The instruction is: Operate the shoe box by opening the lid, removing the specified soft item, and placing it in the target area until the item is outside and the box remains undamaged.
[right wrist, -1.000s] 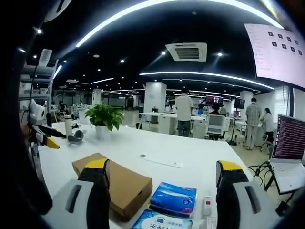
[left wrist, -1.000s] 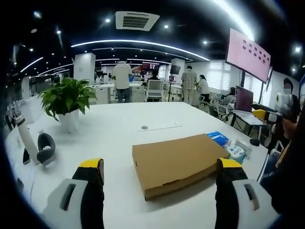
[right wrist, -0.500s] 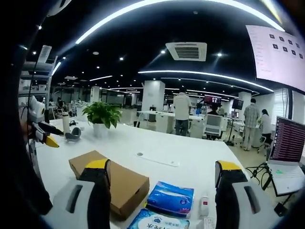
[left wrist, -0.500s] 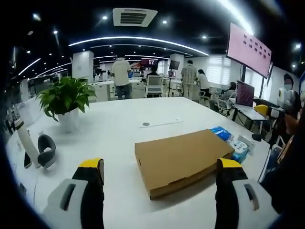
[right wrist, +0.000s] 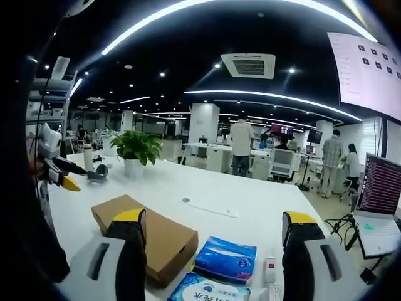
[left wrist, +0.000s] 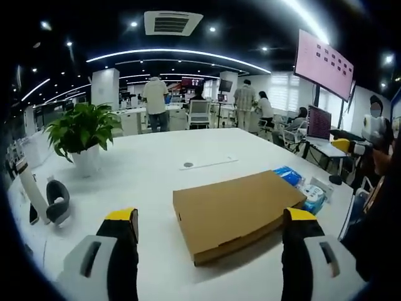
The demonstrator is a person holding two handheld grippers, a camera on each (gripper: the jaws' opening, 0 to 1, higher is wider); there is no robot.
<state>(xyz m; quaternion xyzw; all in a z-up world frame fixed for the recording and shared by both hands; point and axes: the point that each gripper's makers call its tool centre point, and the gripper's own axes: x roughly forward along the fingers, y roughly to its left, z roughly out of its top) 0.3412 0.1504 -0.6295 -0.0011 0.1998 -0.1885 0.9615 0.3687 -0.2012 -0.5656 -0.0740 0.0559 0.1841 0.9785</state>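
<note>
The shoe box (left wrist: pixel 235 212) lies flat and closed on the white surface (left wrist: pixel 156 175), beside blue wipe packs (right wrist: pixel 225 258). Both the left gripper (left wrist: pixel 210 229) and right gripper (right wrist: pixel 210 229) have their fingers spread wide, holding nothing. The cardboard looks light and easily creased; the lid's long front edge probably offers the best hold.

White table (left wrist: pixel 156 169): closed cardboard shoe box (left wrist: pixel 235 210), potted plant (left wrist: pixel 84 135), 2 blue wipe packs (right wrist: pixel 227 258).
</note>
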